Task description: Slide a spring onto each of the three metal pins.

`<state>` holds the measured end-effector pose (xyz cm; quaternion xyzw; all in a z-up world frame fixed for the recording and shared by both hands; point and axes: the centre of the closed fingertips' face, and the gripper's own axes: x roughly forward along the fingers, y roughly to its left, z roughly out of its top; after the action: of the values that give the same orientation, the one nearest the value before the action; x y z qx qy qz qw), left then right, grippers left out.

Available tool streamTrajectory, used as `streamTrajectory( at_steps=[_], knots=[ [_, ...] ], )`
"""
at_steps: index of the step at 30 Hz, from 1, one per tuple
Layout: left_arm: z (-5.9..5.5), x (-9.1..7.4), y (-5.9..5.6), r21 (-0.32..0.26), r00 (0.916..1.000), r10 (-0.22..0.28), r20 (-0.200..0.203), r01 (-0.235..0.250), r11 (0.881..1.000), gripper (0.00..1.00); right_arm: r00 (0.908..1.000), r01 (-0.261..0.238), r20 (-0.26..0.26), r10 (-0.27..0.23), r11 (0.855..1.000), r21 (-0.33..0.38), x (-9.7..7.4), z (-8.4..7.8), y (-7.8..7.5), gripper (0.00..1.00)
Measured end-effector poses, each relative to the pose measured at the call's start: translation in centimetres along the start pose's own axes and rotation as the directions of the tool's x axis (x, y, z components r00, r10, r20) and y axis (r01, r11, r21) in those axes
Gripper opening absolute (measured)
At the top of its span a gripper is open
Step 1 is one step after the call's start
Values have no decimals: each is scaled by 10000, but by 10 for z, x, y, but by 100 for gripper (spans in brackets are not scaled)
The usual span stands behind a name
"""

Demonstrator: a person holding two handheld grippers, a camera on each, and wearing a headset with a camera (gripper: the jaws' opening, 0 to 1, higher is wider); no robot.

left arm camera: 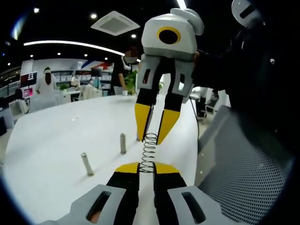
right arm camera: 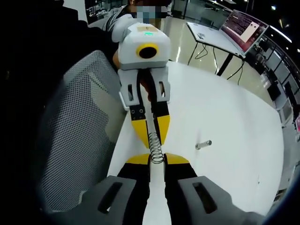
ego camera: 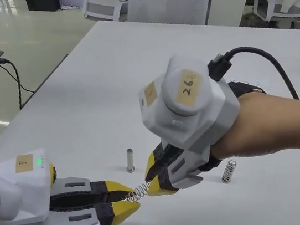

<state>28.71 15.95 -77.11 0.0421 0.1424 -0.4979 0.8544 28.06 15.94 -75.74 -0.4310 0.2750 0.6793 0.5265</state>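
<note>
One spring (ego camera: 139, 191) is clamped at its ends by left gripper (ego camera: 134, 197) and right gripper (ego camera: 150, 184); alignment over the bare pin (ego camera: 129, 160) is needed next.

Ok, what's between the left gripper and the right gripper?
A spring spans the gap, one end held by the left gripper, the other by the right gripper. It shows in the head view and both gripper views.

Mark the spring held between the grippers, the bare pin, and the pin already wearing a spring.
Held spring (ego camera: 138, 192): head view, its middle coils.
Bare pin (ego camera: 129, 160): head view, middle of its shaft.
Pin with spring (ego camera: 228, 171): head view, coils halfway up.
</note>
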Motion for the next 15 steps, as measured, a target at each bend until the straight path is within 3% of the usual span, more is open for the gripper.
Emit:
streamTrajectory(
  at_steps=[7, 9, 15],
  knots=[
    [-1, 1, -1, 41, 10000, -4, -65, 4, 10000, 3, 9994, 78, 327, -75, 9999, -91, -4, 15, 0, 7],
    [0, 1, -2, 66, 10000, -62, -40, 63, 10000, 3, 9978, 38, 669, -31, 9999, -108, -6, 25, 2, 8],
    [0, 1, -3, 209, 10000, -30, -44, 31, 9998, 3, 9977, 72, 682, -54, 9996, -272, -5, 32, 2, 6]
  ],
)
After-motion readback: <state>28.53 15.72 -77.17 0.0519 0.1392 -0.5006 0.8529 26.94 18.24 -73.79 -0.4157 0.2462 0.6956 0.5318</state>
